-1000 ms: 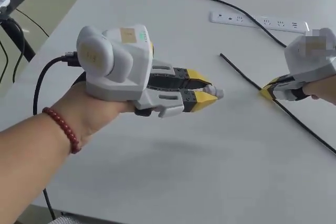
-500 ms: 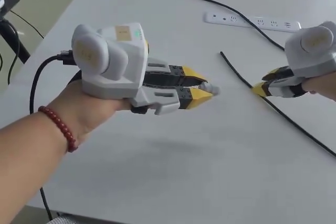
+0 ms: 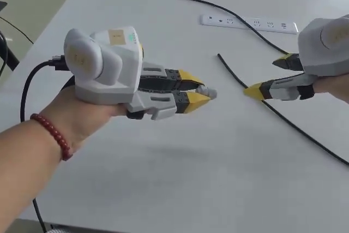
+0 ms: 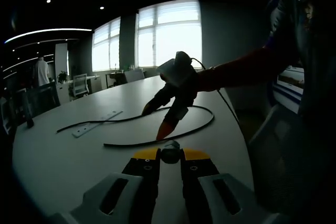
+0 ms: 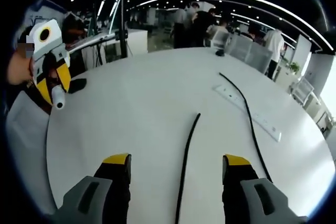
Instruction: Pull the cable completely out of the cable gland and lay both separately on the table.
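My left gripper (image 3: pixel 199 93) hovers above the white table, shut on a small grey cable gland (image 3: pixel 210 92); its own view has the gland (image 4: pixel 169 152) pinched between the yellow tips. The black cable (image 3: pixel 275 114) lies loose on the table, its free end pointing at the gland. My right gripper (image 3: pixel 267 76) stands open just over the cable, not touching it. Seen from the right gripper (image 5: pixel 177 162), the cable (image 5: pixel 188 142) runs between the spread jaws, and the left gripper (image 5: pixel 50 69) with the gland (image 5: pixel 58 98) is at the far left.
A white power strip (image 3: pixel 248 24) lies at the back of the table (image 3: pixel 180 178), with a second black cable (image 3: pixel 240 12) curving across it. A black lead hangs from the left gripper past the table's left edge. People and chairs stand beyond the far end.
My right gripper, shut on the cable a second ago, has opened and risen off it. The cable now rests on the table. The left gripper still holds the gland.
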Demonstrator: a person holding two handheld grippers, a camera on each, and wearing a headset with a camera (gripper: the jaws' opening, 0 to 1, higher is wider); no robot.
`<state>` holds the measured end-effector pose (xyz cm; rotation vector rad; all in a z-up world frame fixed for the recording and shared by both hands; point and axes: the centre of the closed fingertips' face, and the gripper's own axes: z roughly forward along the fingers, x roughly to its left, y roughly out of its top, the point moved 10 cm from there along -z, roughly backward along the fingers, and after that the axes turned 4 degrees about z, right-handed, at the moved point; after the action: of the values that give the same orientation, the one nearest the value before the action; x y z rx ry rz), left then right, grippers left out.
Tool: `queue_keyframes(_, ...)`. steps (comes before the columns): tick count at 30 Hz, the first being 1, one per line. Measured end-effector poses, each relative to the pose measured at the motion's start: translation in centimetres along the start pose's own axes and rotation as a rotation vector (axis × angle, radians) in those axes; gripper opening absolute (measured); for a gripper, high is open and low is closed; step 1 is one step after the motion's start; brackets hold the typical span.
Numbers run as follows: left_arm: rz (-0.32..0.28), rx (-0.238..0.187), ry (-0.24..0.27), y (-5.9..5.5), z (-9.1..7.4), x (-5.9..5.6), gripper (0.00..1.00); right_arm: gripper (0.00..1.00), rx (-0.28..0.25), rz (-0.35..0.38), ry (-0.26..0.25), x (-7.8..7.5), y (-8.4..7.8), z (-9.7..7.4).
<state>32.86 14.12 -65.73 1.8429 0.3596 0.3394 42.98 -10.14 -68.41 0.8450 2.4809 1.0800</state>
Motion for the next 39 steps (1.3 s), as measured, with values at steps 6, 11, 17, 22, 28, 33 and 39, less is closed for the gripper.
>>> queue_keyframes(6,0.004,-0.003,0.000,0.1,-0.1,0.1,0.16,0.85,-0.069,0.006,-0.022,0.9,0.1,-1.4)
queue_keyframes(11,0.008,-0.006,0.003,0.2,-0.2,0.1,0.16,0.96,-0.125,-0.006,-0.045,2.0,-0.3,-2.7)
queue_keyframes(17,0.014,-0.006,0.001,0.3,-0.4,0.1,0.16,0.99,-0.179,0.003,-0.039,3.7,-1.6,-4.7)
queue_keyframes(22,0.017,0.001,0.005,0.2,-0.5,0.1,0.16,0.99,-0.214,0.023,-0.031,4.8,-2.5,-6.6)
queue_keyframes(28,0.019,0.013,-0.002,0.0,-0.3,-0.1,0.16,0.99,-0.242,0.032,-0.047,5.6,-2.9,-8.6)
queue_keyframes(33,0.020,0.014,-0.006,0.0,-0.1,-0.3,0.16,0.99,-0.242,0.041,-0.061,5.7,-3.6,-9.6)
queue_keyframes(39,0.018,0.006,-0.005,0.1,-0.1,-0.6,0.16,0.99,-0.250,0.066,-0.082,5.9,-4.7,-10.6)
